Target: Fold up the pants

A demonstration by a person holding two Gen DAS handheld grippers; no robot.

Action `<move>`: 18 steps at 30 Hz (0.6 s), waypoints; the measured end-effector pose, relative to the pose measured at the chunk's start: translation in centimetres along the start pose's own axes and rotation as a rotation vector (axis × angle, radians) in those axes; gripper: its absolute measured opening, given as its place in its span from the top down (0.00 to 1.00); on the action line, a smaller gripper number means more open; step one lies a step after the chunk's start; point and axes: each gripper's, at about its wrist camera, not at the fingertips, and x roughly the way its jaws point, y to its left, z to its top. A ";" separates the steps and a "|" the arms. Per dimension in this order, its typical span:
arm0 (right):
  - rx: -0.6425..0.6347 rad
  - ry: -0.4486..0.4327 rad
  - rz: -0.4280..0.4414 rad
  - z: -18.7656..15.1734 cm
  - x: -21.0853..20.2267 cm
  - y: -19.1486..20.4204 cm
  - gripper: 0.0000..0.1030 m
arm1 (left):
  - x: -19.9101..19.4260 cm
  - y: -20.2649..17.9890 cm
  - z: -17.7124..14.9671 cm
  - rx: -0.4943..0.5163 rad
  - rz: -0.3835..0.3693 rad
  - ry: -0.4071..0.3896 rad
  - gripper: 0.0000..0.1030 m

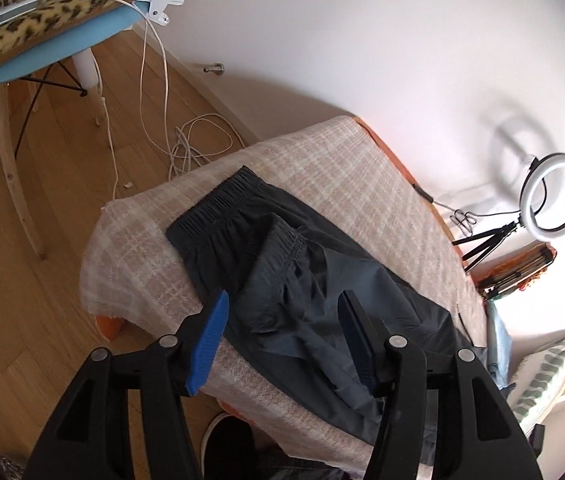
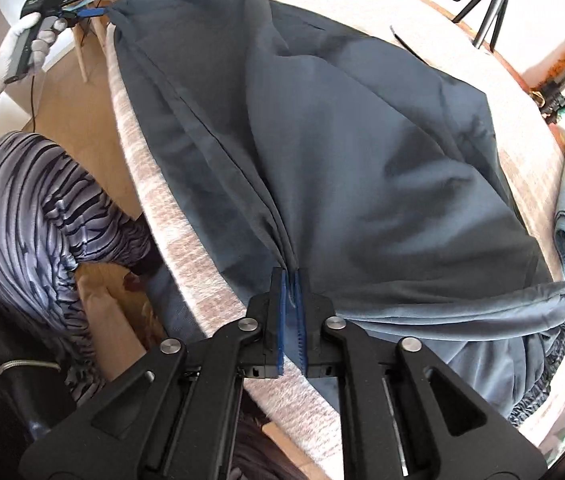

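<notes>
Dark blue-grey pants [image 1: 282, 248] lie on a table under a beige checked cloth [image 1: 342, 160], the elastic waistband [image 1: 218, 204] toward the far left corner and one layer folded over. My left gripper [image 1: 285, 296] hovers above them, open, with nothing between its blue pads. In the right wrist view the pants [image 2: 342, 140] spread wide, and my right gripper [image 2: 291, 274] is shut on a gathered fold near the table's front edge. The left gripper [image 2: 90, 12], held by a gloved hand [image 2: 22, 52], shows small at the fabric's far corner; contact there is unclear.
A blue chair with a leopard cushion [image 1: 62, 4] and loose white cables [image 1: 198, 140] stand on the wooden floor left of the table. A ring light on a tripod [image 1: 554, 196] and a patterned cushion [image 1: 542, 376] are at the right. A person's striped leg [image 2: 30, 200] is beside the table edge.
</notes>
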 end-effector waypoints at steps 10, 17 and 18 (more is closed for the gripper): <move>-0.067 -0.232 0.146 10.4 -6.5 2.4 0.47 | 1.7 2.9 -2.1 -0.072 0.076 0.012 0.47; -0.155 -0.305 0.286 24.8 -3.3 6.6 0.47 | 1.4 4.4 -2.1 -0.106 -0.009 -0.024 0.59; -0.161 -0.306 0.310 26.9 -2.3 7.4 0.47 | 1.4 4.2 -2.0 -0.089 -0.024 -0.026 0.65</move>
